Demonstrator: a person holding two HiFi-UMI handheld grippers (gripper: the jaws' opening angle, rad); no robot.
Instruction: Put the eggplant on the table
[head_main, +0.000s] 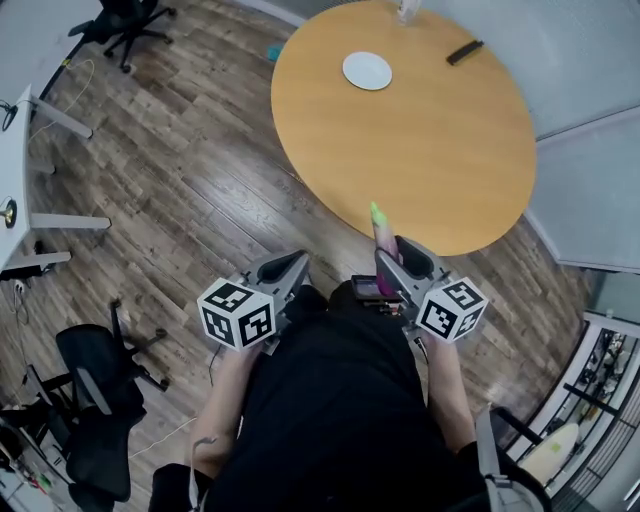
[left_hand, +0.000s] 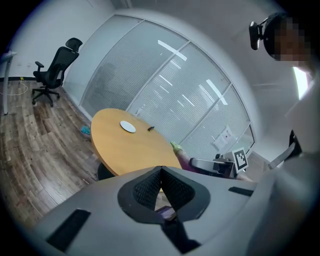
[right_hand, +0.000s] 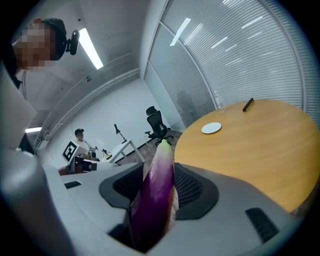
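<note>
A long purple eggplant (head_main: 380, 228) with a green tip sticks out forward from my right gripper (head_main: 392, 250), which is shut on it. In the right gripper view the eggplant (right_hand: 157, 195) fills the gap between the black pads, tip up. The round wooden table (head_main: 420, 130) lies just ahead, and the eggplant's tip reaches over its near edge. My left gripper (head_main: 290, 265) is held beside my body over the floor, left of the table. Its jaws meet with nothing between them in the left gripper view (left_hand: 161, 169).
On the table's far side lie a white plate (head_main: 367, 70) and a small black object (head_main: 464, 52). Office chairs stand at the top left (head_main: 130, 20) and the bottom left (head_main: 95, 400). A white desk (head_main: 15, 170) is on the left, and glass partitions (head_main: 590, 120) are on the right.
</note>
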